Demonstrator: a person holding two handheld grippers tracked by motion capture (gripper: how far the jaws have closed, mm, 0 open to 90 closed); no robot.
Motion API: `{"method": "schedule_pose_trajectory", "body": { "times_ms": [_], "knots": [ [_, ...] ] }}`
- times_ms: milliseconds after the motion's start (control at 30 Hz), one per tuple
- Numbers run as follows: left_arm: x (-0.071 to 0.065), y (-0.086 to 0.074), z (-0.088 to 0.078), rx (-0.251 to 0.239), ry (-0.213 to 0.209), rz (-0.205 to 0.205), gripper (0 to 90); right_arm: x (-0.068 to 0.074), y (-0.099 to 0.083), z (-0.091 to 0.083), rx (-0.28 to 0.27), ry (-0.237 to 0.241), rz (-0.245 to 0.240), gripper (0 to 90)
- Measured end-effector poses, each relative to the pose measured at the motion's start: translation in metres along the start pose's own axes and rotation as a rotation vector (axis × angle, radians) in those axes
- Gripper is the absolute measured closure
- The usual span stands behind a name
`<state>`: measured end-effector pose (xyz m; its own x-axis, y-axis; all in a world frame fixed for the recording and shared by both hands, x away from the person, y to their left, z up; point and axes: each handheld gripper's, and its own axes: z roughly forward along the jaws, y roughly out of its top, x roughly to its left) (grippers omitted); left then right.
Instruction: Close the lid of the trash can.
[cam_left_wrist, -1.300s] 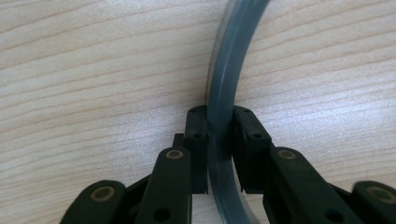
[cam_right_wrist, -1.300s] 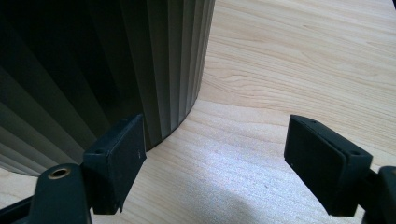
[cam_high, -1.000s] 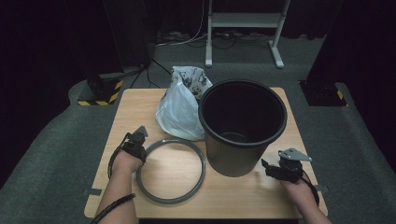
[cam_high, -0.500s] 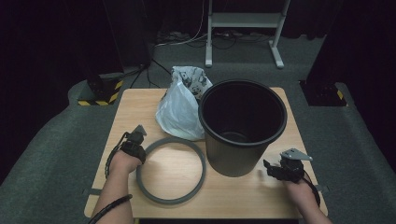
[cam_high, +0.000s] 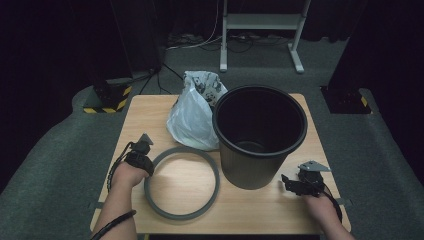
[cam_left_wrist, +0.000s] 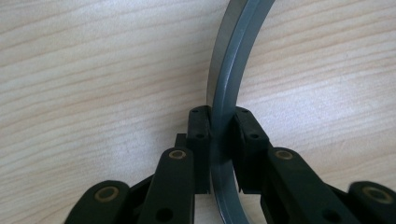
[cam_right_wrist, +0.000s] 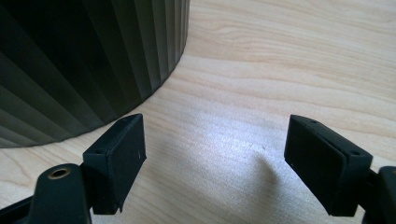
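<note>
Wooden table (cam_high: 150, 107), seen from above. Grey ring (cam_high: 182, 182) lies flat on the near left part of the table, just beside the black bin (cam_high: 259, 135) and a little apart from its base. Left gripper (cam_high: 145, 161) sits at the ring's left edge; in the left gripper view its jaws are drawn in narrow and pressed on the ring's (cam_left_wrist: 231, 88) rim from both sides, one pad inside the hoop, one outside. Ring runs upward between the pads in that view and curves off to the right, bare wood on either side. Left hand (cam_high: 126, 174) and forearm come in from the bottom edge, cable looped along the wrist. Bin stands upright right of centre, mouth open, dark inside. White plastic bag (cam_high: 192, 111) slumps against the bin's left side, at the table's far half, touching or nearly touching the bin wall; ring's far arc lies just below the bag. Right gripper (cam_high: 289, 182) rests low on the table at the near right, just beside the bin's base, pointing toward it. Right gripper view: jaws wide apart, nothing between them, bare wood (cam_right_wrist: 261, 93) under the gap; ribbed bin wall (cam_right_wrist: 93, 60) at upper left, close to the left pad, not touching it. Grey carpet (cam_high: 60, 160) surrounds the table.
</note>
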<state>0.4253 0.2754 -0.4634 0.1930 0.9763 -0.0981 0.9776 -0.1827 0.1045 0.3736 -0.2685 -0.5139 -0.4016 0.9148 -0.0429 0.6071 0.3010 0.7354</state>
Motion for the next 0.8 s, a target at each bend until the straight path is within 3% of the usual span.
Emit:
{"method": "schedule_pose_trajectory", "body": {
  "times_ms": [67, 133, 367, 500, 800],
  "knots": [
    [0.003, -0.003, -0.002, -0.003, -0.007, -0.01, 78.3, 0.0, -0.001, 0.001, 0.009, -0.001, -0.001, 20.5],
    [0.006, -0.006, -0.003, -0.011, -0.027, -0.046, 78.3, 0.001, -0.001, 0.003, 0.015, 0.0, 0.007, 20.6],
    [0.011, -0.012, -0.003, -0.02, -0.034, -0.039, 78.3, 0.001, -0.004, 0.006, 0.027, -0.002, 0.004, 19.8],
    [0.013, -0.014, -0.005, -0.01, -0.043, -0.042, 78.3, 0.0, -0.005, 0.007, 0.027, 0.016, 0.029, 15.8],
    [0.017, -0.019, -0.009, 0.011, -0.054, -0.037, 78.3, -0.001, -0.006, 0.009, 0.017, 0.032, 0.01, 12.1]
  ]
}}
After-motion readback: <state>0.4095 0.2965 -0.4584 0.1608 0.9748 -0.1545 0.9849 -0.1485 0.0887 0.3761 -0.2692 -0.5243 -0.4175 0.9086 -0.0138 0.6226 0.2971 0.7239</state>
